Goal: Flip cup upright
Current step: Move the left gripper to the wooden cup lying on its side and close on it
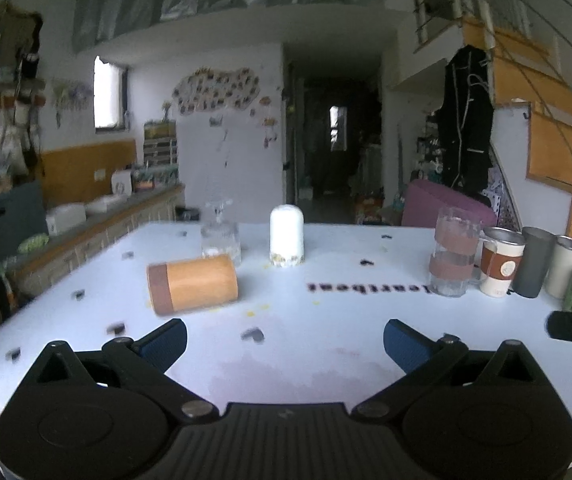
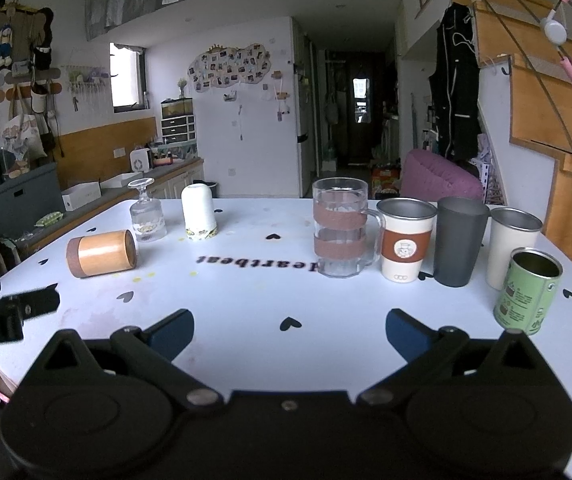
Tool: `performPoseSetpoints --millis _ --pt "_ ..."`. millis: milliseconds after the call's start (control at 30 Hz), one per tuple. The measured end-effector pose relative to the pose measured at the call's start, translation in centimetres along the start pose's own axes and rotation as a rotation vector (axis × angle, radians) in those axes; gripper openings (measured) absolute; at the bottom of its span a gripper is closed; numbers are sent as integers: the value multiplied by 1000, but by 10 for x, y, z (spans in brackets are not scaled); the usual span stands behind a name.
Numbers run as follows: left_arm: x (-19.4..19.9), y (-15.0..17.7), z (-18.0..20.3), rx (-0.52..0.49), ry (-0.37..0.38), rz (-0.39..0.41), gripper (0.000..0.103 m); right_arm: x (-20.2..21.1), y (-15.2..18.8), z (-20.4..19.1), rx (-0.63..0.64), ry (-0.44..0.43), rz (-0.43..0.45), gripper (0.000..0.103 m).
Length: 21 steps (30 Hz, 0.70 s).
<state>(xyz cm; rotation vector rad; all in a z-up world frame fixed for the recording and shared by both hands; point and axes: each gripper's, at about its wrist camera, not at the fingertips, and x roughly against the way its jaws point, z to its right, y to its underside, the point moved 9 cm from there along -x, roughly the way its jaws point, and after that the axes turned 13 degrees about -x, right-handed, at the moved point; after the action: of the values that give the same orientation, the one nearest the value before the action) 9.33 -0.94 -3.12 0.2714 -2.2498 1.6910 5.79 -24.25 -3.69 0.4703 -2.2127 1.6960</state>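
Wooden cup (image 1: pixel 192 283) is seen lying on its side at centre left of the left wrist frame, on the white table (image 1: pixel 325 344), just in front of an inverted stemmed glass (image 1: pixel 220 236). Beside these, an inverted white cup (image 1: pixel 286 236) is noted. Left gripper (image 1: pixel 284 338) is held low at frame bottom, fingers spread wide, nothing between them. Right gripper (image 2: pixel 289 330) is likewise spread wide and empty. At right of the right wrist frame, upright vessels are grouped: glass mug (image 2: pixel 339 228), banded paper cup (image 2: pixel 405 239), grey tumbler (image 2: pixel 458 240), white tumbler (image 2: pixel 513 246), green tin (image 2: pixel 527 290).
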Motion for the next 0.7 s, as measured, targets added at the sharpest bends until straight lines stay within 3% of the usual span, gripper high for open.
performPoseSetpoints --millis 167,300,500,700 --pt "-30 -4 -32 -72 -4 10 103 3 -3 -1 -2 -13 3 103" --pt "-62 -3 -62 -75 -12 -37 103 1 0 -3 0 -15 2 103" --pt "-114 -12 -112 57 -21 -64 103 -4 6 -5 0 -16 -8 103" --pt "-160 -14 -148 244 28 -75 103 -9 12 1 -8 -4 -19 103"
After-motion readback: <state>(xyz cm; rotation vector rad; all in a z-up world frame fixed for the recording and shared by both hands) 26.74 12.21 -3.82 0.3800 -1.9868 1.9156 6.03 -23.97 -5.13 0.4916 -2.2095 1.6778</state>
